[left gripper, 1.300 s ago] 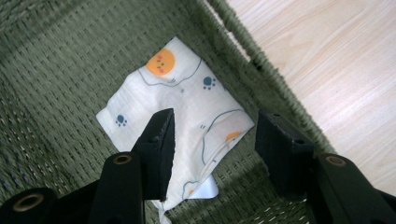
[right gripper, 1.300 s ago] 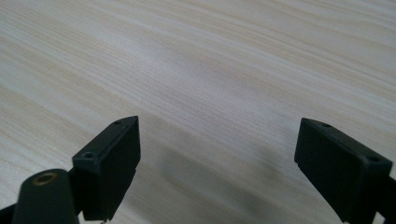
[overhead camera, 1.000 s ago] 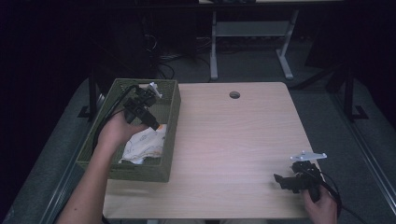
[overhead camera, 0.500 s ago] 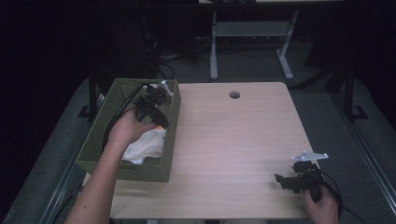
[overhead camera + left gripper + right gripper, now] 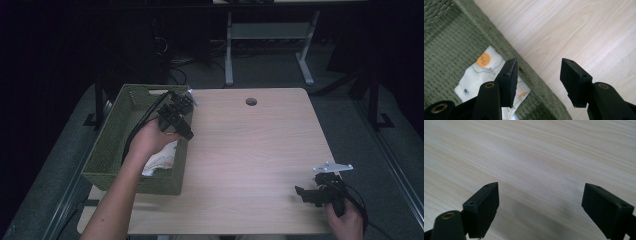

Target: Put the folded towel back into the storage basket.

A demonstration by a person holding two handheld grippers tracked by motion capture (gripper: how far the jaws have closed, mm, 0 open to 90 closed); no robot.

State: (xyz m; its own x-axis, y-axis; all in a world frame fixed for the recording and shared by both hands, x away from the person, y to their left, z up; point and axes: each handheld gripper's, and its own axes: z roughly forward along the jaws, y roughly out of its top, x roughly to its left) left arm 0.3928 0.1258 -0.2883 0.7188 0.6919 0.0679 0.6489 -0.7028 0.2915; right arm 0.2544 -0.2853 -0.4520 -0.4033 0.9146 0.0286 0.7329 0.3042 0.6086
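The left claw (image 5: pixel 186 131) hangs above the right-hand wall of the green woven basket (image 5: pixel 111 150), its jaws released and empty. In the left gripper view those jaws straddle the rim: one sits over the basket's inside, the other over bare wood. Below them a white cloth (image 5: pixel 486 72) printed with small orange faces lies flat on the basket floor, one corner tucked against the foot of that wall. From the high view the cloth (image 5: pixel 160 161) is partly covered by the person's left hand (image 5: pixel 150 140), and whether it lies in one layer or folded is hard to tell there.

The basket stands along the left edge of the bench (image 5: pixel 260 160), its long side running parallel to that edge and its near corner close to the front. To the right of it the light wooden top is open as far as the right edge, broken at the back by a round cable hole (image 5: pixel 251 102).

The right claw (image 5: pixel 303 193) rests low near the front right corner, close to both edges, jaws spread wide with nothing between them and bare wood beneath.
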